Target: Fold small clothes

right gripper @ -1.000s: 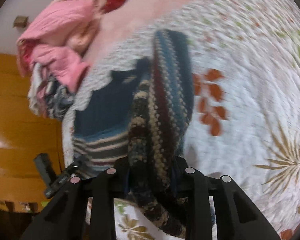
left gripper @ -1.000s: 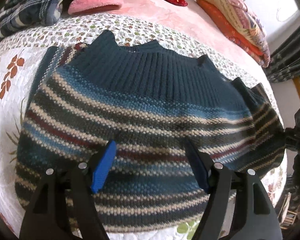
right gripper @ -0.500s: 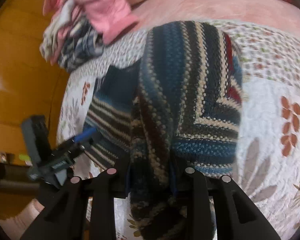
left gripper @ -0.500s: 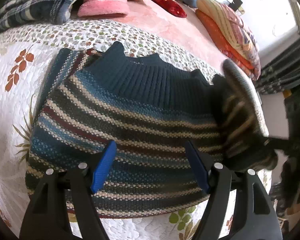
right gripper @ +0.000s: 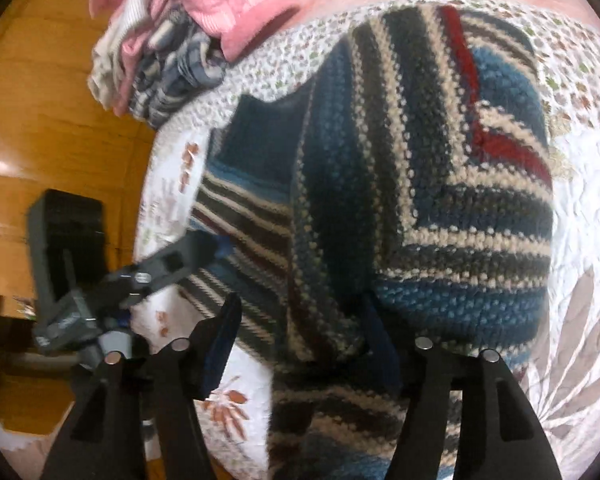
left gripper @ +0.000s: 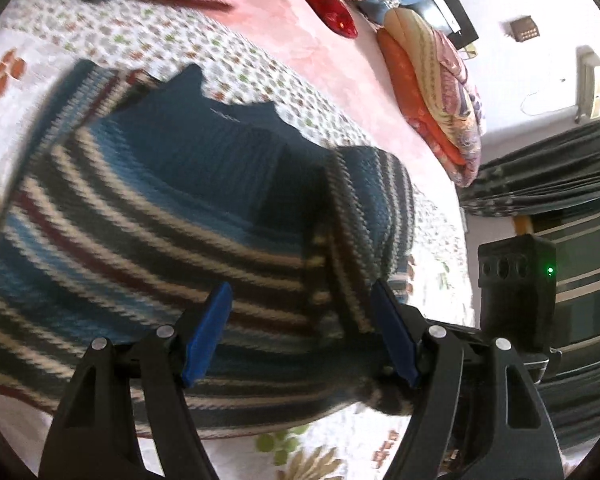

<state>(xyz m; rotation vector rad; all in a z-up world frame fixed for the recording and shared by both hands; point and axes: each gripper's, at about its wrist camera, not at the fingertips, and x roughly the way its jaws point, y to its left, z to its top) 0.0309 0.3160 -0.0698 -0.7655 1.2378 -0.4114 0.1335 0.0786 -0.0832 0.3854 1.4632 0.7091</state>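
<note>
With its sleeve folded across mid-frame, the striped sweater lies beneath my left gripper and right gripper, both spread, grasping nothing.

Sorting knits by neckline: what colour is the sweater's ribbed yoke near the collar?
Plain dark teal-blue, unstriped, on the sweater; clearest in the left wrist view.

The sweater lies on the quilt, one sleeve folded over its body; a clothes pile sits behind.
</note>
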